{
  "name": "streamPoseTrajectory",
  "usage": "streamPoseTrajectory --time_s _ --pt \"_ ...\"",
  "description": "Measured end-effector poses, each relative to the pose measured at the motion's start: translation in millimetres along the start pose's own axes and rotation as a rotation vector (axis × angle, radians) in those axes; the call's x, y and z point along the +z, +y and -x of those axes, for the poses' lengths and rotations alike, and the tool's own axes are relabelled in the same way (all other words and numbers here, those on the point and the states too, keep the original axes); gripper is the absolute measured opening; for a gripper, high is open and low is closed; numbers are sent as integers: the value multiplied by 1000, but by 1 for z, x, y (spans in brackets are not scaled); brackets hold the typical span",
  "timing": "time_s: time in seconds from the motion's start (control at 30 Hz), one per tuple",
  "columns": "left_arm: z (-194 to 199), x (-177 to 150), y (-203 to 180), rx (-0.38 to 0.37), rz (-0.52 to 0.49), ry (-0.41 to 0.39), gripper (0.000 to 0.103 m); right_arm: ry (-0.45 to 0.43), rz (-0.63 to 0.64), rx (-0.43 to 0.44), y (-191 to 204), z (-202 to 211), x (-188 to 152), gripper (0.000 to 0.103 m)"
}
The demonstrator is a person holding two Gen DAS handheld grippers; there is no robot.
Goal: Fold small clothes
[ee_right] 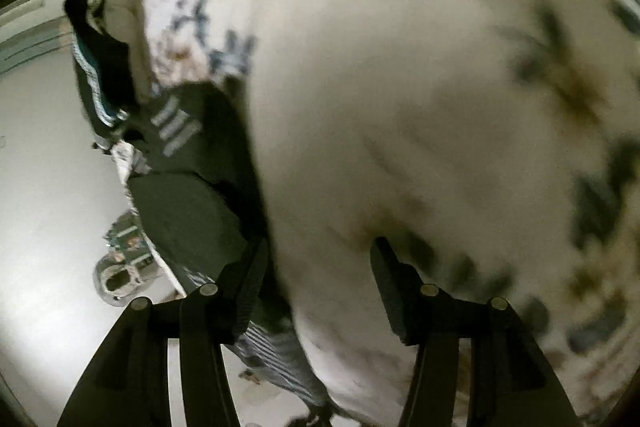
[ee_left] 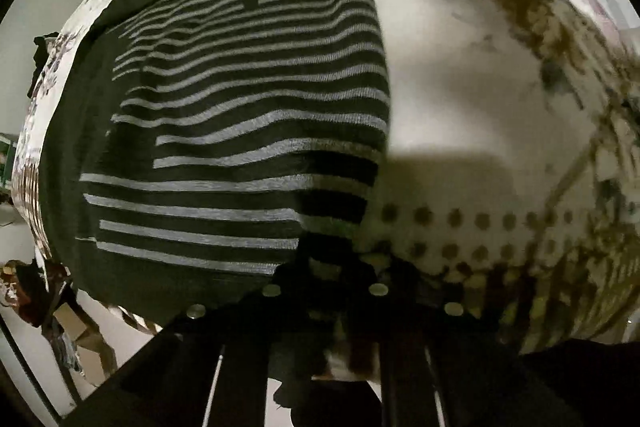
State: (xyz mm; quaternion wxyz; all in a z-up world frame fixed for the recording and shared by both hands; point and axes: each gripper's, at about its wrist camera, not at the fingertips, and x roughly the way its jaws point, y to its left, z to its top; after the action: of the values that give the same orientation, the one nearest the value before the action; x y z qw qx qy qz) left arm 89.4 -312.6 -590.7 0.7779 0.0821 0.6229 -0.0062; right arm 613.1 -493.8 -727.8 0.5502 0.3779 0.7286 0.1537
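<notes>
A dark garment with grey stripes lies spread on a table with a white patterned cloth. My left gripper is at the garment's near right corner, its jaws close together and pinching the dark hem. In the right wrist view the same dark striped garment lies along the table's left side. My right gripper is open and empty, its left finger over the garment's edge and its right finger over the white cloth. The view is blurred.
More dark clothes hang at the far table edge. A pale floor lies left of the table, with a small metal object on it. Cardboard boxes and clutter stand on the floor at left.
</notes>
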Motion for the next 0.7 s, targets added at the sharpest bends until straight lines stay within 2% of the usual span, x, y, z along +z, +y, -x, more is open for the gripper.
streamPoseTrajectory --time_s 0.07,0.17,0.27,0.3,0.33,0.37,0.4,0.47,0.53,0.6,0.67,0.7 --pt "7 -1 -2 -3 -22 -10 7 -37 9 47 13 -4 15 56" --pt "13 -2 -6 -7 -44 -22 7 -75 -1 66 30 -17 40 56" --pt "16 2 -7 -11 -60 -21 7 -5 -60 116 35 -43 59 57" --pt "21 -4 -19 -11 -61 -22 7 27 -63 134 42 -55 60 57" --pt "22 -3 -19 -15 -63 -23 7 42 -39 124 48 -60 59 52" --pt "23 -2 -16 -15 -67 -24 7 42 20 80 60 -64 55 37" --pt "28 -5 -20 -15 -73 -25 7 38 109 -34 74 -66 49 10" --pt "28 -8 -16 -23 -82 -24 6 -14 149 -111 79 -59 49 8" --pt "25 -8 -10 -34 -81 -19 3 -59 74 -121 69 -52 57 7" --pt "26 -4 -2 -57 -59 -18 3 1 82 -97 73 -57 57 8" --pt "31 -2 6 -73 -30 -25 3 57 88 -95 78 -56 59 14" --pt "33 0 9 -79 -20 -29 3 76 78 -70 77 -54 60 25"
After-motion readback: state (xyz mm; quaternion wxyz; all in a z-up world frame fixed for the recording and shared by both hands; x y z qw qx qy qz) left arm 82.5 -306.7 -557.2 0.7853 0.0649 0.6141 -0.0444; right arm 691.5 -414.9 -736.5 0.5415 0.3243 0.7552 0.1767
